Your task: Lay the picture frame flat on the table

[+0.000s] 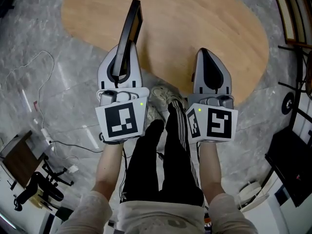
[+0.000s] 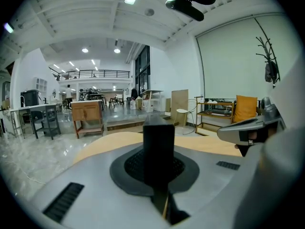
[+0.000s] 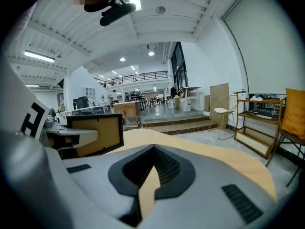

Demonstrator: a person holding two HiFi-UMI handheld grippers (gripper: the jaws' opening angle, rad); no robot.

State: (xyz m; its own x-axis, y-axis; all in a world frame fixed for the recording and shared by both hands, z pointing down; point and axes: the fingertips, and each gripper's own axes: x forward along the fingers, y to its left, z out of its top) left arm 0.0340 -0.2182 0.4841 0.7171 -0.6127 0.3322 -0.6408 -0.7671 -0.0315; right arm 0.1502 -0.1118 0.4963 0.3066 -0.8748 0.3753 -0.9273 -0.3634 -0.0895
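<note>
Frame on edge: left tongs (image 1: 119, 52) clenched on the picture frame (image 1: 131, 23).
It stands over the oval wooden counter (image 1: 195, 23); right tongs (image 1: 204, 52) closed, empty, alongside.

Picture frame (image 1: 130, 30) base hidden in left claw (image 1: 120, 62)

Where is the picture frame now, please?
The picture frame stands on edge left of centre in the head view, clamped in the left tool, over the near edge of the wooden table.
</note>
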